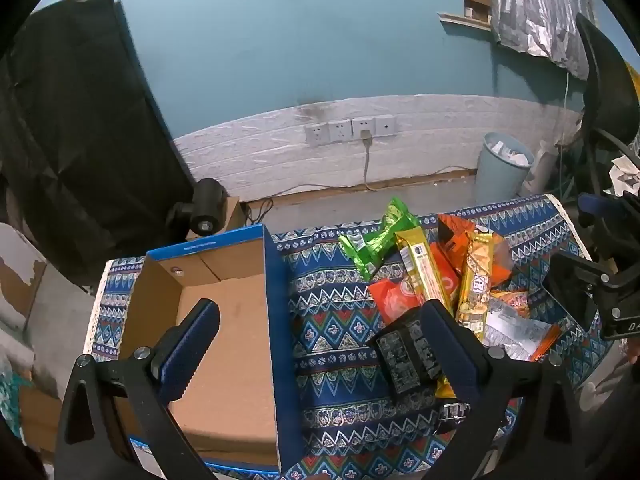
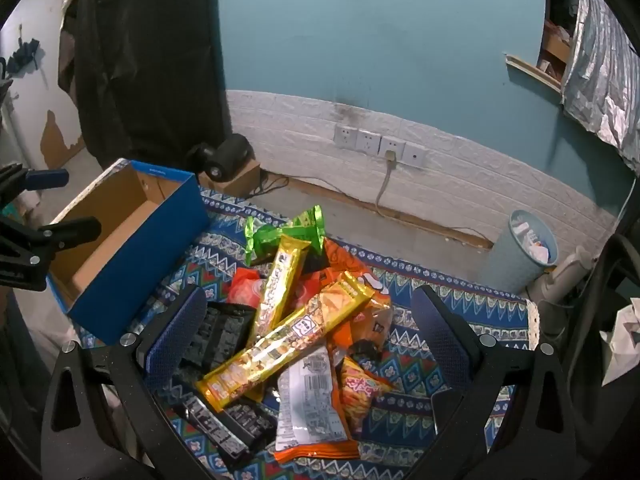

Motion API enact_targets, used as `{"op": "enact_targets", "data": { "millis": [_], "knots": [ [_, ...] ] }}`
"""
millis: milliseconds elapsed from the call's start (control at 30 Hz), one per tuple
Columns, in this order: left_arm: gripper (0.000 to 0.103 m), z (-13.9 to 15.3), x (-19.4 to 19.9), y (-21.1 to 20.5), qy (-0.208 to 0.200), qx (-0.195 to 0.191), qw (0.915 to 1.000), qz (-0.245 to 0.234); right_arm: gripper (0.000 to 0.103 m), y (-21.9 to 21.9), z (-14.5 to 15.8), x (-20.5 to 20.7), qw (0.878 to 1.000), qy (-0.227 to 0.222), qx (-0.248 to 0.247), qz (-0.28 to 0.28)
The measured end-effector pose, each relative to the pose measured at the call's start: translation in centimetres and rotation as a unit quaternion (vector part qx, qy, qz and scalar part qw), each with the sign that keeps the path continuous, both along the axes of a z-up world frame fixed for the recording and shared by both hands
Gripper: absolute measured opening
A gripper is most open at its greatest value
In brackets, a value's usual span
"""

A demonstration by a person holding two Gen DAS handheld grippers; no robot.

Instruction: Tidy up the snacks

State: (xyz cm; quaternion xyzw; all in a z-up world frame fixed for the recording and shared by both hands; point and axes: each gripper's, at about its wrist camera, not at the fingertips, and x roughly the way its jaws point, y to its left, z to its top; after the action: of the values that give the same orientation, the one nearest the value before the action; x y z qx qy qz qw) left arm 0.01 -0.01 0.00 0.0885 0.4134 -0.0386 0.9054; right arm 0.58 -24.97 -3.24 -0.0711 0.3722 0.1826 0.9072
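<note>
Both the left gripper (image 1: 320, 336) and the right gripper (image 2: 316, 320) hover with jaws spread wide and nothing between them, above a heap of crinkly foil snack packets (image 2: 308, 320) (gold, orange, green, black) on the zigzag-patterned worktop (image 1: 332, 320), beside a blue-walled cardboard box (image 1: 224, 320).

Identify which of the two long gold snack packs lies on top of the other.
The gold pack with the nut picture, running diagonally toward the right gripper, lies on top. Its upper part crosses the other gold pack, which points toward the green packets.
</note>
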Motion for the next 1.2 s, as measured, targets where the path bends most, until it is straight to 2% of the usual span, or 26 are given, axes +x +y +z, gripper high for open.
{"op": "enact_targets", "data": {
  "millis": [267,900,1200],
  "knots": [
    [0.101,-0.1,-0.4,-0.2,-0.006,0.007,0.9999,0.006,0.100,0.0,0.0,0.1,1.000,0.000,-0.001,-0.003],
    [0.101,-2.1,0.3,-1.1,0.032,0.009,0.9994,-0.008,0.100,-1.0,-0.3,0.3,1.000,0.009,-0.002,-0.007],
    [0.101,-2.2,0.2,-1.6,0.034,0.013,0.9992,-0.014,0.100,-1.2,-0.3,0.3,1.000,0.010,-0.001,-0.009]
  ]
}}
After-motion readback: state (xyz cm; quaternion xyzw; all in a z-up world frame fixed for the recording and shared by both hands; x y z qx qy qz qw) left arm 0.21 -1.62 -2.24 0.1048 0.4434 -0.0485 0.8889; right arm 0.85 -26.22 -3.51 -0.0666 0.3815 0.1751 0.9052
